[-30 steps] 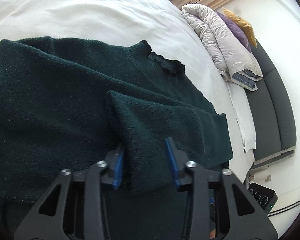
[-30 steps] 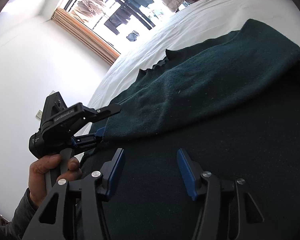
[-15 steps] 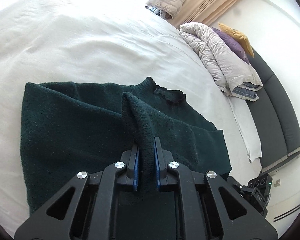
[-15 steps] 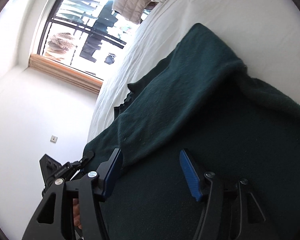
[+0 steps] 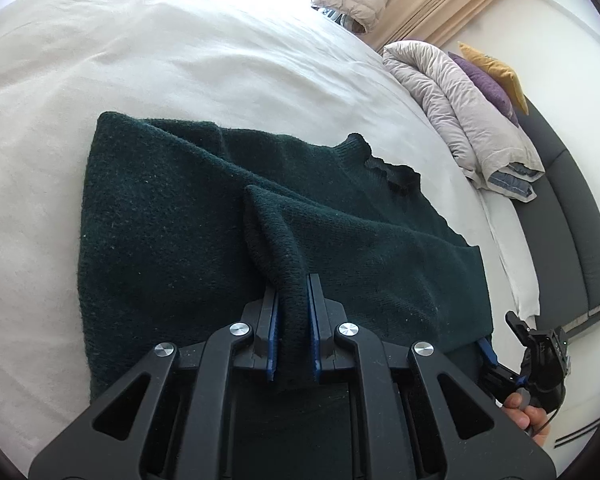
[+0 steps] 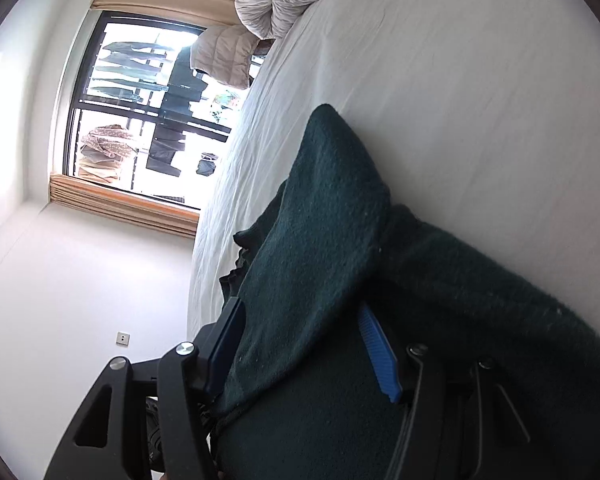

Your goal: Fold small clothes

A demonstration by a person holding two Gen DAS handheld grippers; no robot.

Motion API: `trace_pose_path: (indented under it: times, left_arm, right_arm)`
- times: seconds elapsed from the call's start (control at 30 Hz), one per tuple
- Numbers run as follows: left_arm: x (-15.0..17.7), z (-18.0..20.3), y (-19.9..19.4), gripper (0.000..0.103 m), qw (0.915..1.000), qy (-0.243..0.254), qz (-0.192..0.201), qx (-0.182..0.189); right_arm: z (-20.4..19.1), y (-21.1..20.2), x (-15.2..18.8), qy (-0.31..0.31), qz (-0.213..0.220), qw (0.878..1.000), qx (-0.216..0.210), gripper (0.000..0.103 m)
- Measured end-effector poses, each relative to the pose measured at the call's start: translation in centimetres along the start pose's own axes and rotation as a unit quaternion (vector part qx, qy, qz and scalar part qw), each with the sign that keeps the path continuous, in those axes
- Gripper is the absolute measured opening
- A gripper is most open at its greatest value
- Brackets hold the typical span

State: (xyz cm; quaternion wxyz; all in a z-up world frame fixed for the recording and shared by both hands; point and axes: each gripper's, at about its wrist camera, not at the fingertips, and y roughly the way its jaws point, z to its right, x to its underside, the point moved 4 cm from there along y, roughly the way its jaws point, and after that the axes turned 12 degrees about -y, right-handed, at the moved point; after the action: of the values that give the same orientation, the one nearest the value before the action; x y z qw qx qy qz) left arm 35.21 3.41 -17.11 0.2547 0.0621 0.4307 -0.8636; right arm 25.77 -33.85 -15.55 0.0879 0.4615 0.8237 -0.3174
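Note:
A dark green knitted sweater [image 5: 172, 216] lies on the white bed [image 5: 140, 60], both sleeves folded across its body, collar [image 5: 384, 164] toward the far right. My left gripper [image 5: 293, 312] is shut on a folded sleeve cuff [image 5: 284, 264], pinched upright between the blue pads. My right gripper [image 6: 304, 340] is open, its jaws on either side of the sweater's lower edge [image 6: 312, 280], fabric lying between the blue pads [image 6: 378, 354]. The right gripper also shows in the left wrist view [image 5: 540, 360] at the sweater's right corner, held by a hand.
A folded grey duvet [image 5: 452, 96] with purple and yellow cushions [image 5: 496, 72] lies at the bed's far right, next to a dark headboard [image 5: 572, 216]. A window [image 6: 148, 112] with curtains is beyond the bed. White sheet surrounds the sweater.
My left gripper shut on the sleeve cuff and lifted it. My right gripper rolled on its side and moved onto the sweater's edge, fabric now between its open jaws.

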Motion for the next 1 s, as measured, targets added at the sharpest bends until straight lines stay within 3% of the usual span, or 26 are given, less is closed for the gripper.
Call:
trace_pose_path:
  times: [0.1, 0.3, 0.47, 0.67, 0.83, 0.93, 1.0]
  left_arm:
    - [0.0, 0.1, -0.1, 0.011, 1.0, 0.0, 0.004, 0.001]
    - [0.3, 0.7, -0.4, 0.011, 0.9996, 0.022, 0.015, -0.013]
    - [0.1, 0.3, -0.6, 0.014, 0.9999, 0.011, 0.008, -0.003]
    - [0.3, 0.3, -2.5, 0.014, 0.9985, 0.02, 0.023, -0.046]
    - [0.5, 2.1, -5.0, 0.014, 0.9867, 0.064, 0.09, -0.119]
    - [0.8, 4.8, -5.7, 0.014, 0.9728, 0.119, 0.129, -0.152]
    - [1.0, 6.1, -4.9, 0.014, 0.9762, 0.133, 0.12, -0.122]
  right_arm:
    - [0.7, -0.6, -0.6, 0.016, 0.016, 1.0, -0.001, 0.062]
    - [0.0, -0.1, -0.1, -0.027, 0.0, 0.999, 0.025, 0.062]
    - [-0.9, -0.2, 0.3, -0.046, -0.028, 0.997, 0.049, 0.062]
    - [-4.8, -1.7, -0.6, -0.125, -0.01, 0.989, 0.075, 0.064]
    - [-7.1, -0.1, -2.7, -0.163, -0.009, 0.984, 0.07, 0.064]
    - [-7.7, 1.6, -3.7, -0.177, -0.017, 0.983, 0.056, 0.064]
    - [-7.3, 3.4, -4.4, -0.168, -0.034, 0.985, 0.031, 0.063]
